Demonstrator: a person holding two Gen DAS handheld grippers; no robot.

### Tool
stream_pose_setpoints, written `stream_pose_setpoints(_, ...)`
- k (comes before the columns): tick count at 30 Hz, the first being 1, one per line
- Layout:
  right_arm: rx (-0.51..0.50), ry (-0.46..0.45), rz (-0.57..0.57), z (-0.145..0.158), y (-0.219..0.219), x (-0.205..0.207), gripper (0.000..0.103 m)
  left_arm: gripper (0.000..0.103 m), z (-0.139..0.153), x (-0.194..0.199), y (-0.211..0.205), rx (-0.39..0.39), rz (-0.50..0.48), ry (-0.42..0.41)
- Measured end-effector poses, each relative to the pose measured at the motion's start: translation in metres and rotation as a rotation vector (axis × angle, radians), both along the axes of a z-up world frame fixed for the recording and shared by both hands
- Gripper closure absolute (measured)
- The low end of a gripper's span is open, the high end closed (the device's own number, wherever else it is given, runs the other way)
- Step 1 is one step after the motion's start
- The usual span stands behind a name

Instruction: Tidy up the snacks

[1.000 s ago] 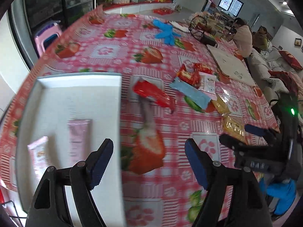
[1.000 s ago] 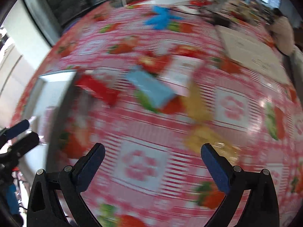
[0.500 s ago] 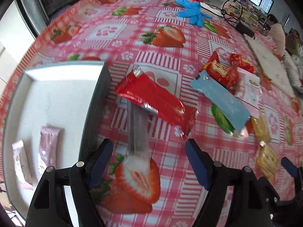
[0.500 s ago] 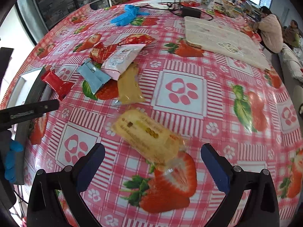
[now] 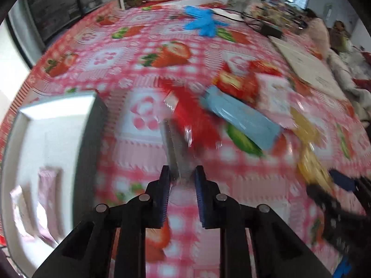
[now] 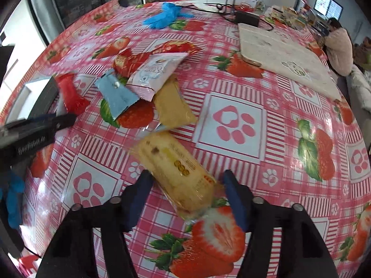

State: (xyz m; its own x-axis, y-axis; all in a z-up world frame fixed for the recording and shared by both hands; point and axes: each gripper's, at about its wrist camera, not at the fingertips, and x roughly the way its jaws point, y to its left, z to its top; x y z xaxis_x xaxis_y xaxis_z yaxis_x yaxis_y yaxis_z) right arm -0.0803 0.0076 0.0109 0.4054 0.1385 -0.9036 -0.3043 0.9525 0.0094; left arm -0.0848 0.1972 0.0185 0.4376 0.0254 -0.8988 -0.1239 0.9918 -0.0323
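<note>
Nearest in my left wrist view, the left hand-held gripper (image 5: 182, 176) has its jaws closing to a narrow gap, and the clear crimped end of the red snack packet (image 5: 197, 118) sits between the blue pads; the frame is smeared, but the pads look pressed on that strip. The packet's red body stretches away from the tips onto the strawberry-print tabletop (image 5: 143, 69). To the left of it lies the white tray (image 5: 58, 111), with a pink sachet (image 5: 47, 185) inside and another pale sachet beside that one, too blurred to read.

In my right wrist view, the right hand-held gripper (image 6: 186, 180) is closing too, jaws still spread on either side of the yellow cake packet (image 6: 176, 171), which lies flat on the tabletop. I cannot see either pad touching the wrapper yet. The left gripper's dark body reaches in from the left edge of this view.

Just beyond the cake packet lies a tan packet (image 6: 172, 104), then a loose pile: a light blue packet (image 6: 118, 95), a white and pink packet (image 6: 157, 71) partly overlapping it, and red wrappers (image 6: 134, 62) behind. Further back, blue gloves (image 6: 164, 17) lie near the far edge, and a pale board (image 6: 283, 55) is at the right. A person in a light top (image 6: 338, 46) sits at the far right.
</note>
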Motion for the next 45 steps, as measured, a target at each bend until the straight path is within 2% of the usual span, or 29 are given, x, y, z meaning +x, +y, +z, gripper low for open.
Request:
stream_pose_setpoints(1,0.001,0.003,-0.016,0.001,-0.004,-0.003,0.049,0.08,0.0,-0.011,-0.005,-0.001,-0.016,-0.004)
stream_pose_setpoints(8,0.012,0.021,-0.119,0.002,-0.038,-0.051,0.051,0.079,0.003,-0.079,-0.027,-0.067,-0.142,-0.019)
stream_pose_setpoints(10,0.037,0.046,-0.111,0.004,-0.043,-0.068,0.051,0.07,0.004,-0.087,-0.023,-0.073,-0.151,-0.013)
stream_pose_setpoints(11,0.053,0.059,-0.093,0.005,-0.044,-0.076,0.05,0.054,0.007,-0.089,-0.017,-0.065,-0.142,-0.019)
stream_pose_setpoints(12,0.065,0.063,-0.09,0.005,-0.046,-0.081,0.036,0.034,0.009,-0.09,-0.012,-0.062,-0.133,-0.033)
stream_pose_setpoints(13,0.074,0.056,-0.098,0.007,-0.049,-0.085,0.009,0.026,0.012,-0.091,-0.006,-0.06,-0.123,-0.047)
stream_pose_setpoints(14,0.077,0.037,-0.112,0.01,-0.052,-0.088,0.0,0.023,0.017,-0.09,0.001,-0.059,-0.104,-0.066)
stream_pose_setpoints(17,0.076,0.018,-0.156,0.013,-0.063,-0.088,0.0,0.023,0.019,-0.084,0.008,-0.073,-0.104,-0.047)
stream_pose_setpoints(21,0.098,0.049,-0.185,0.008,-0.062,-0.074,0.0,0.023,0.012,-0.072,-0.006,-0.013,-0.124,-0.034)
stream_pose_setpoints(25,0.072,0.011,-0.154,0.01,-0.045,-0.055,0.0,0.022,-0.002,-0.06,-0.021,0.028,-0.112,-0.026)
stream_pose_setpoints(26,0.065,0.003,-0.144,0.01,-0.04,-0.05,0.0,0.018,-0.005,-0.058,-0.022,0.032,-0.108,-0.032)
stream_pose_setpoints(28,0.053,0.0,-0.13,0.004,-0.033,-0.041,0.0,0.016,-0.007,-0.059,-0.025,0.036,-0.11,-0.067)
stream_pose_setpoints(30,0.05,0.017,-0.135,-0.007,-0.031,-0.036,0.0,0.008,-0.01,-0.059,-0.025,0.008,-0.117,-0.087)
stream_pose_setpoints(33,-0.012,-0.048,-0.113,-0.011,-0.023,-0.041,0.0,0.0,-0.013,-0.063,-0.027,-0.009,-0.15,-0.134)
stream_pose_setpoints(35,0.007,-0.088,-0.109,-0.011,-0.025,-0.046,0.0,0.0,-0.014,-0.067,-0.032,0.037,-0.172,-0.173)
stream_pose_setpoints(39,0.021,-0.158,-0.105,-0.013,-0.027,-0.057,0.0,0.0,-0.014,-0.066,-0.032,0.029,-0.163,-0.173)
stream_pose_setpoints(45,0.024,-0.162,-0.105,-0.013,-0.028,-0.056,0.0,0.0,-0.015,-0.068,-0.032,0.032,-0.154,-0.178)
